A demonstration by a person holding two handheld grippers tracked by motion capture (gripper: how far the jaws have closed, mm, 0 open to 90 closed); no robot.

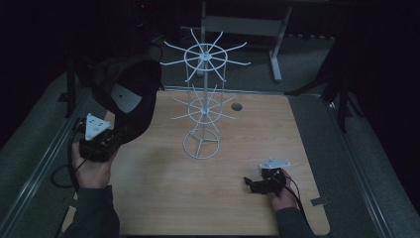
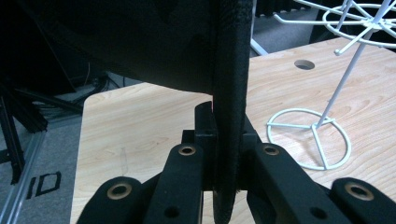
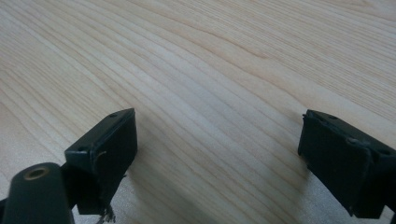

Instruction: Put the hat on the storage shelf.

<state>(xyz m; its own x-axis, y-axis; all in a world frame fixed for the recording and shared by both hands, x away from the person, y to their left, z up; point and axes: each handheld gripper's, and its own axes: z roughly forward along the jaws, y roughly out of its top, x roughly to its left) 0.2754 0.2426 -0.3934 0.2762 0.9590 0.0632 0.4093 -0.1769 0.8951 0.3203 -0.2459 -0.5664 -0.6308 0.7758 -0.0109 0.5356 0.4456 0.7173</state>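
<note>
A black cap (image 1: 126, 96) with a grey label patch hangs above the table's left side, and my left gripper (image 1: 116, 136) is shut on its brim. In the left gripper view the brim (image 2: 229, 93) stands on edge, pinched between the jaws of my left gripper (image 2: 227, 126). A white wire rack (image 1: 203, 99) with two tiers of hooks stands mid-table, right of the cap; its ring base (image 2: 308, 137) rests on the wood. My right gripper (image 1: 250, 184) lies low near the front right, open. In its own view my right gripper (image 3: 217, 144) holds nothing, with bare wood between the jaws.
The wooden table (image 1: 247, 139) has a round cable hole (image 1: 236, 106) behind the rack. Grey floor and metal rails run along both sides. A grey table frame (image 1: 277, 44) stands in the dark behind. A small metal bracket (image 1: 319, 202) sits at the table's front right edge.
</note>
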